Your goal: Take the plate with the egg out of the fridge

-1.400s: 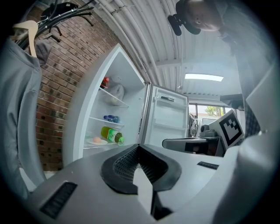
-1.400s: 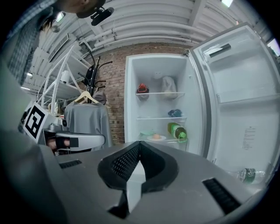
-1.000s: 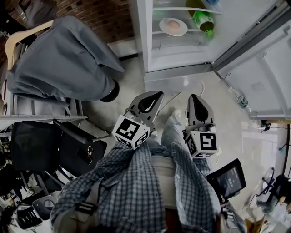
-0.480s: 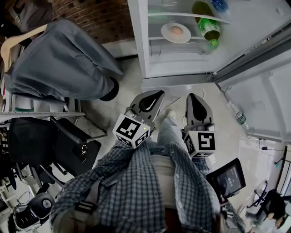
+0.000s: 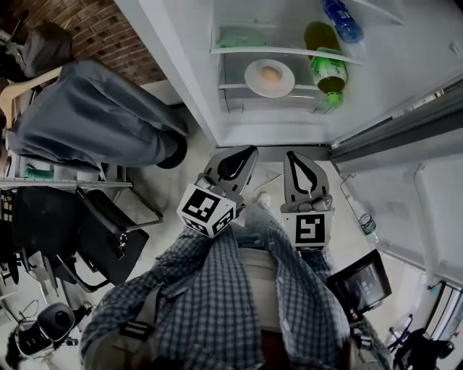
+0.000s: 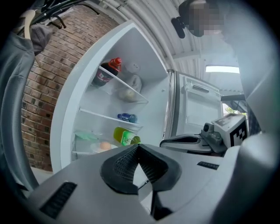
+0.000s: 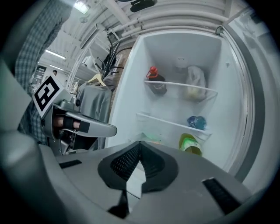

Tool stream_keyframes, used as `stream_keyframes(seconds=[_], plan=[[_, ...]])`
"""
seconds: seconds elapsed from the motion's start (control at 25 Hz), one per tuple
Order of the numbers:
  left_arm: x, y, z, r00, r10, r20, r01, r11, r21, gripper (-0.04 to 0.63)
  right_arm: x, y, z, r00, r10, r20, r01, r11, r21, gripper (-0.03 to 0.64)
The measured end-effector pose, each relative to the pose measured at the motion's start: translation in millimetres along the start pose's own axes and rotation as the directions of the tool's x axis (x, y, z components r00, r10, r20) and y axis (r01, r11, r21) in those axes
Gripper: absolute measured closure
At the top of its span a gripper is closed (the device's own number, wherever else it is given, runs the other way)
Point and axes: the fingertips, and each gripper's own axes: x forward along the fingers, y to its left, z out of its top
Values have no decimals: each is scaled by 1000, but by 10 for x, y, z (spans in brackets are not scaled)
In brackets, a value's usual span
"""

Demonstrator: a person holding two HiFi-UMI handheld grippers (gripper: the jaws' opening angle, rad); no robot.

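A white plate point(image 5: 253, 81) with a brown egg point(image 5: 270, 73) sits on a lower shelf of the open fridge point(image 5: 189, 79). The left gripper view shows the egg point(image 6: 105, 145) low on the left, just above the jaws. My left gripper point(image 5: 249, 149) and right gripper point(image 5: 291, 155) hang side by side below the fridge's bottom edge, pointing at it, both some way short of the plate. Both are shut with nothing held: left gripper point(image 6: 138, 146), right gripper point(image 7: 140, 143). My own jaws hide the plate in the right gripper view.
A green bottle point(image 5: 327, 61) lies right of the plate, with a blue bottle point(image 5: 341, 18) one shelf up. Higher shelves hold a red-capped bottle point(image 7: 155, 83) and a bag point(image 7: 194, 87). The fridge door point(image 5: 405, 137) stands open at right. A grey-draped chair point(image 5: 94, 115) stands at left.
The fridge has grown larger and nearer in the head view. Both grippers have come up close to its bottom edge, still shut. The right gripper has turned slightly.
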Motion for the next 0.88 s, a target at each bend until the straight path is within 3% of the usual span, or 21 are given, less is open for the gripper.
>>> stream_keyframes(seconds=[0.2,0.56,0.88], plan=[[287,28,42,999,37,9,-37,999,0,589,142,-240,-37,999,45,16,-45,999,-20,611],[636,64,52,996,88,18,-87,996,-31,589,282,-387,-136,998,56,-16,-58,950,-308,611],[704,98,119,995,100,18,-99,994,-38,589,427,-367,-224,995,83,-63,-102,912,-398,611]])
